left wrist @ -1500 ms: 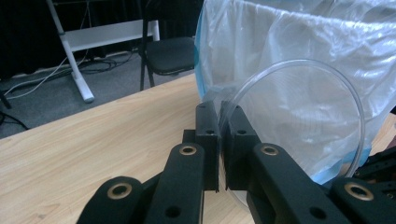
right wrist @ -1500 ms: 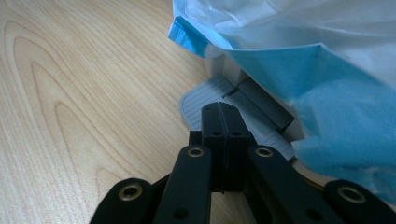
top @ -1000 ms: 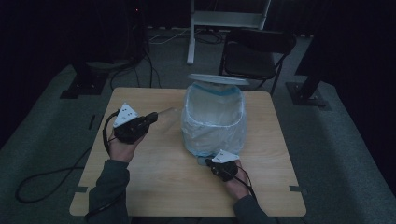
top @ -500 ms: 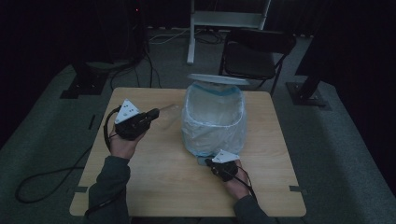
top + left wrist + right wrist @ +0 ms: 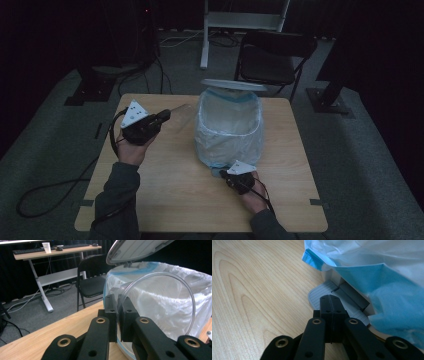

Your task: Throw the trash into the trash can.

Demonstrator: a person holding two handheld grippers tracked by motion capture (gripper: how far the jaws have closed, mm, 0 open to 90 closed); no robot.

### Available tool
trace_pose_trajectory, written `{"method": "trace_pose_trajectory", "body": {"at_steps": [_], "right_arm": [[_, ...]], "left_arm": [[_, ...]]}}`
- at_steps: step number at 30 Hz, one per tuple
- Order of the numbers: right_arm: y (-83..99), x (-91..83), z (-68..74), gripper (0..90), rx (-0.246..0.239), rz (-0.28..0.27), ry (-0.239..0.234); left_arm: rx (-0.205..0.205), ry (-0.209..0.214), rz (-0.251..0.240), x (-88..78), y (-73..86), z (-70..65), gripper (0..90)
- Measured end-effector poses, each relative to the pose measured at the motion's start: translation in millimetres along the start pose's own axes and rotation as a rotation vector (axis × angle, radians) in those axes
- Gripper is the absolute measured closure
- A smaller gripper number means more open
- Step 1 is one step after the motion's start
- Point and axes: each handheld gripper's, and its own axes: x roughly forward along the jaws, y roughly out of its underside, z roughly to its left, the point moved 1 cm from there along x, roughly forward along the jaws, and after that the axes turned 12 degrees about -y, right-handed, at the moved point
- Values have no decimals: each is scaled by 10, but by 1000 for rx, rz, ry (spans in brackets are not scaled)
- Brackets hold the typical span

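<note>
A lined pedal bin (image 5: 229,131), lid raised, was set on a wooden table (image 5: 170,190) in a dark room, a black chair (image 5: 270,60) behind it. No writing could be read. Left of the bin, the left gripper (image 5: 119,305) was clamped on a clear plastic cup (image 5: 160,302); the right gripper (image 5: 332,305), jaws together, was pressed on the bin's pedal (image 5: 318,295).

High view very dim and slightly grainy, darkest toward twelve, three and nine o'clock; only the table (image 5: 165,190) faintly lit from above, with soft, weak shadows. Left gripper view far brighter, evenly lit; mild sheen on the clear cup (image 5: 160,290) and bin liner (image 5: 162,302), black jaws at six o'clock a little soft. Right gripper view bright and crisp on the wood grain, blurred toward three o'clock across the liner, shadow beneath the pedal (image 5: 322,293).
</note>
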Motion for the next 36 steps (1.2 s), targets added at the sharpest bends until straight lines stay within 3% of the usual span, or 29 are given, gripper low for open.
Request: {"method": "trace_pose_trajectory", "body": {"at_steps": [13,36], "right_arm": [[0,0,-1,900,1,-1,-1],[0,-1,-1,900,0,1,0]], "left_arm": [[-13,16,-42,26,-153,-52,870],[-7,72,-48,221,-289,-257,870]]}}
